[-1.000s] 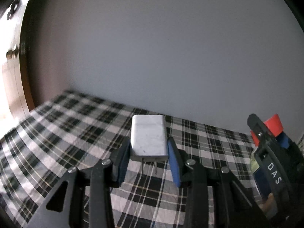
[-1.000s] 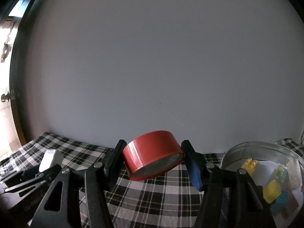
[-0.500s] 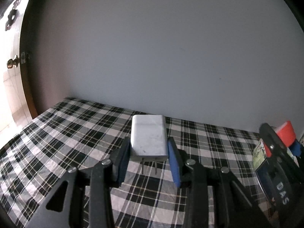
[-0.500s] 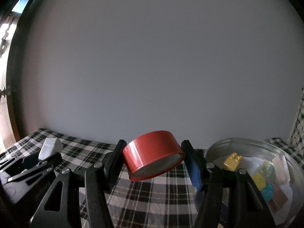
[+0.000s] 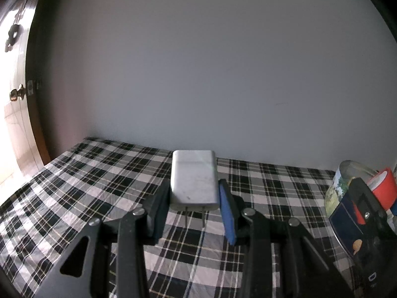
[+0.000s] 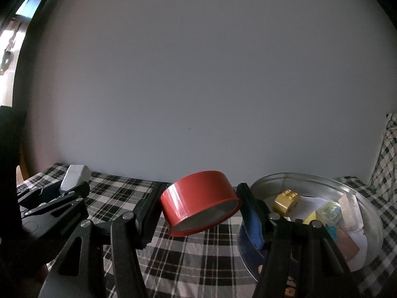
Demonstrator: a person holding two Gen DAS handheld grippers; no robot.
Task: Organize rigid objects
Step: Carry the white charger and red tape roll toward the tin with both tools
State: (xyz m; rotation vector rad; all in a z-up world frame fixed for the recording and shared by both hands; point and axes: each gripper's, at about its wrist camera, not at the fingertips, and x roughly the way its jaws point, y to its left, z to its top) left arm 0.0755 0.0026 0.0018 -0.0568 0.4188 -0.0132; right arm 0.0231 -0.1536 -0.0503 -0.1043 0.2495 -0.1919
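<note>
The metal tin (image 6: 357, 196) already holds toy bricks and papers. The right hand-held gripper (image 6: 201, 211) pinches a red tape roll (image 6: 198, 203) beside it; the left hand-held gripper (image 5: 194, 208) pinches a white charger (image 5: 193, 181) above the plaid tabletop (image 5: 86, 173). Both remain undelivered.

1. one white charger (image 5: 193, 181)
2. one roll of red tape (image 6: 198, 202)
3. one round metal tin (image 6: 362, 198)
4. one yellow toy brick (image 6: 285, 200) in the tin, plus some other bits I can't count
5. two grippers
</note>
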